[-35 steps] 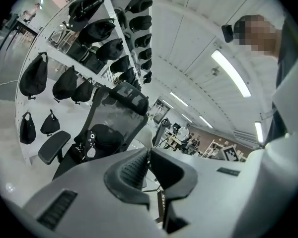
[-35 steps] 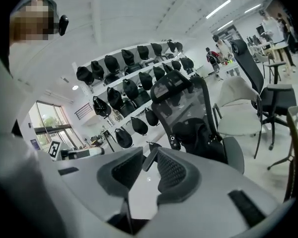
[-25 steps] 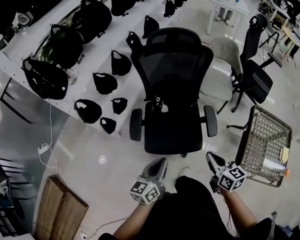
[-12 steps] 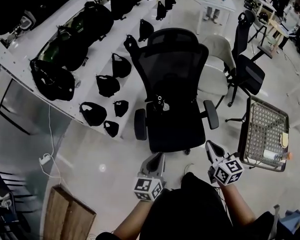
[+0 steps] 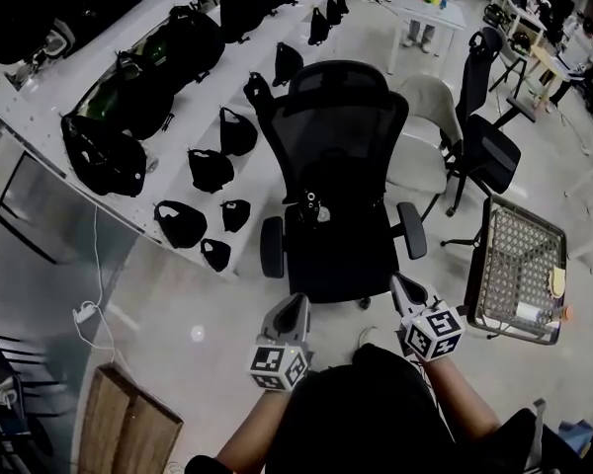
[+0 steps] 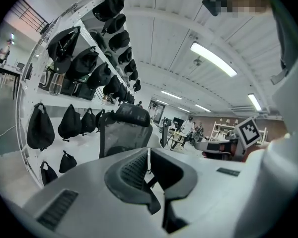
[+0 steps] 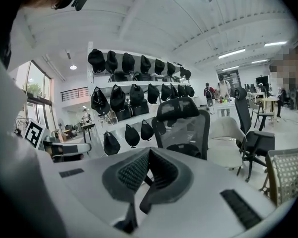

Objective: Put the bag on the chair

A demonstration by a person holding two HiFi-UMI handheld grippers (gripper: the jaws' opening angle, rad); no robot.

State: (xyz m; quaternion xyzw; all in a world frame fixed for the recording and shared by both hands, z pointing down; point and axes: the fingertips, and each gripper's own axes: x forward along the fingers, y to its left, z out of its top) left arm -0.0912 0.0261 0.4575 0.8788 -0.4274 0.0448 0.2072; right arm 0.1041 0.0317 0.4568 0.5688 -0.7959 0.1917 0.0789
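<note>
A black mesh office chair (image 5: 336,250) stands in the middle of the head view, facing me. A small black bag (image 5: 314,206) with a pale tag lies on its seat against the backrest. Many more black bags (image 5: 104,156) hang and sit on the white wall shelf on the left. My left gripper (image 5: 295,302) is shut and empty, just short of the seat's front edge. My right gripper (image 5: 399,282) is also shut and empty, near the chair's right armrest. The chair (image 6: 124,128) shows beyond my left gripper (image 6: 148,157), and the chair (image 7: 181,123) shows beyond my right gripper (image 7: 149,155).
A pale grey chair (image 5: 430,136) and another black chair (image 5: 489,151) stand behind on the right. A wire mesh basket (image 5: 519,265) is at the right. A wooden board (image 5: 128,433) and a cable (image 5: 84,314) lie on the floor at the left. People stand by a far table (image 5: 430,8).
Both grippers have drifted slightly left and forward towards the chair's front edge. Their jaws stay shut. The head view has shifted a little.
</note>
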